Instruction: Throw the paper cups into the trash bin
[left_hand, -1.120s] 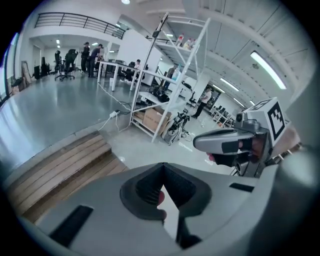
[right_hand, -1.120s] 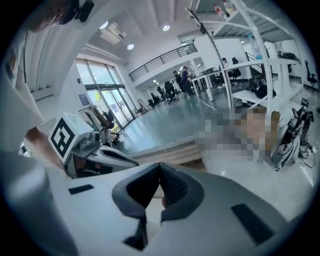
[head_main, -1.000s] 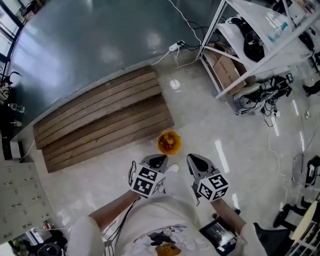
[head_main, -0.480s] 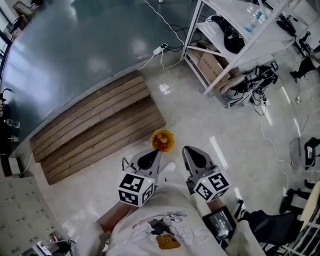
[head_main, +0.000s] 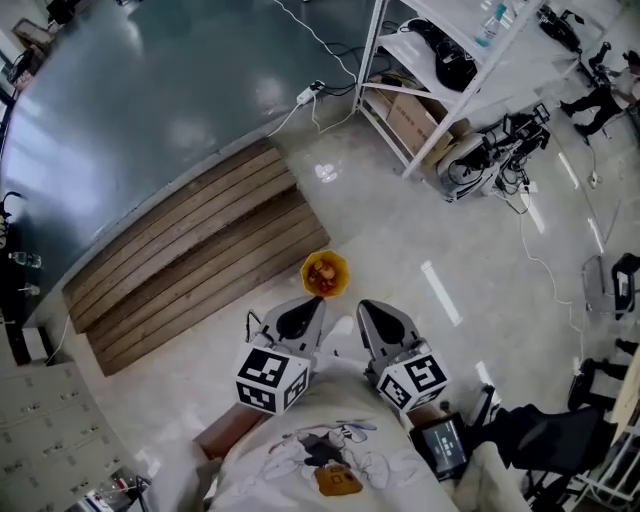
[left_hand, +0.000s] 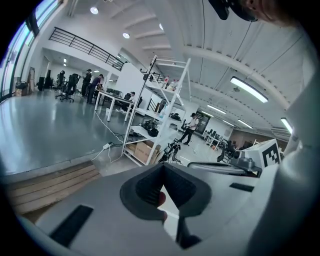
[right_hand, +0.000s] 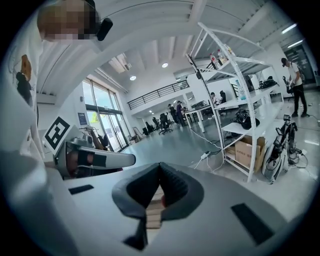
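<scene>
The yellow trash bin (head_main: 345, 270) stands on the pale floor (head_main: 470, 240) at twelve o'clock from the person, just beyond the tips of both grippers. Red and pale shapes (head_main: 324, 272) lie inside it, too small to tell whether they are paper cups.

The left gripper (head_main: 303, 312) has its jaws pressed together at the tips, pinching nothing. In the left gripper view a reddish patch (left_hand: 160, 200) shows through the slit below the pads (too little of it to name). The right gripper (head_main: 372, 315) also has its jaws pressed together and empty. Through its slit, the right gripper view shows only a strip of the wooden platform (right_hand: 152, 210), which in the head view lies at ten o'clock from the bin.

The lower edge of the head view cuts off the person's arms and white shirt (head_main: 300, 470). The cartoon print (head_main: 335, 478) on the shirt is creased and hard to make out. A white shelf rack (head_main: 385, 50) at two o'clock runs out of the top edge. A cardboard box (head_main: 412, 118) sits on its lowest level, with print too small to read.

Each gripper's marker cube, the left cube (head_main: 270, 378) and the right cube (head_main: 412, 380), bears black-and-white square patterns with no letters. A dark device (head_main: 440, 447) at five o'clock shows a lit screen that cannot be read.
</scene>
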